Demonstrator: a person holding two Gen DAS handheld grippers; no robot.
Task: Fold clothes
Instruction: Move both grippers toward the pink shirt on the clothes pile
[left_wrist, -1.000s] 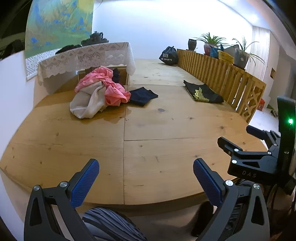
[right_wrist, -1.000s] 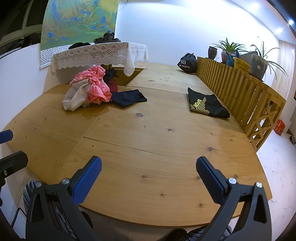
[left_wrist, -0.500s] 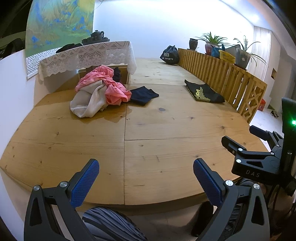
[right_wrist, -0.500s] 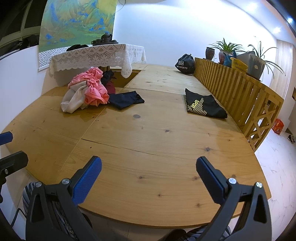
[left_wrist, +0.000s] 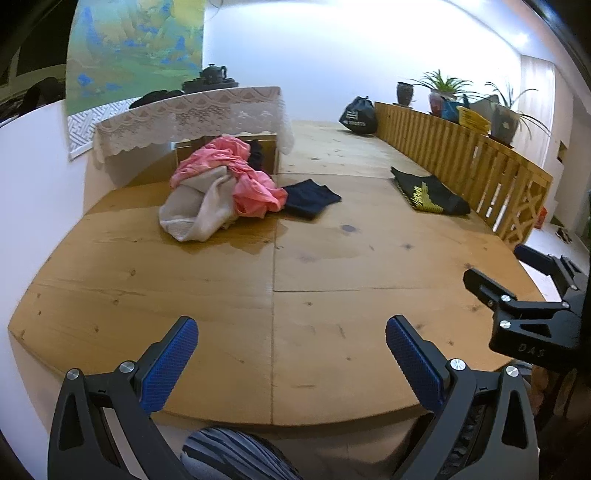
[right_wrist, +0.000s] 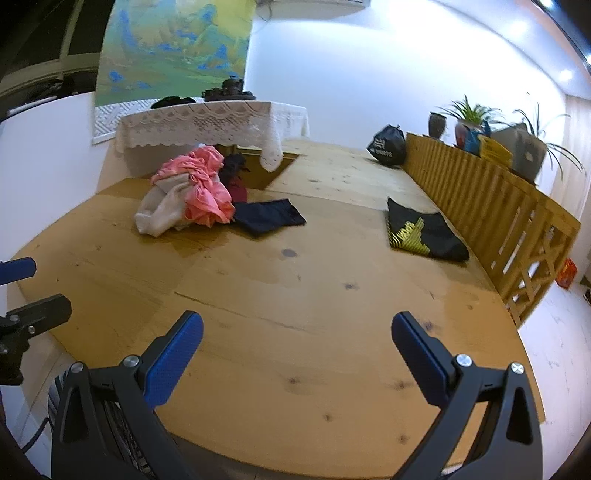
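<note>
A heap of unfolded clothes, pink (left_wrist: 243, 173) (right_wrist: 205, 184) over beige (left_wrist: 195, 210) (right_wrist: 162, 206), lies at the far left of the wooden table (left_wrist: 295, 280) (right_wrist: 314, 295). Beside it rests a dark folded garment (left_wrist: 310, 197) (right_wrist: 269, 216). A folded black garment with a yellow print (left_wrist: 430, 194) (right_wrist: 421, 232) sits far right by the railing. My left gripper (left_wrist: 291, 345) is open over the near table edge, holding nothing. My right gripper (right_wrist: 297, 341) is open too, empty, also seen in the left wrist view (left_wrist: 517, 273).
A slatted wooden railing (left_wrist: 480, 162) (right_wrist: 498, 199) runs along the table's right side, with potted plants (right_wrist: 469, 118) behind it. A black bag (left_wrist: 358, 116) (right_wrist: 388, 146) stands at the far end. A lace-covered side table (left_wrist: 192, 114) (right_wrist: 207, 122) stands behind the heap.
Both grippers have moved forward over the near table edge and tilted a little upward. They stay open. The clothes have not moved.
</note>
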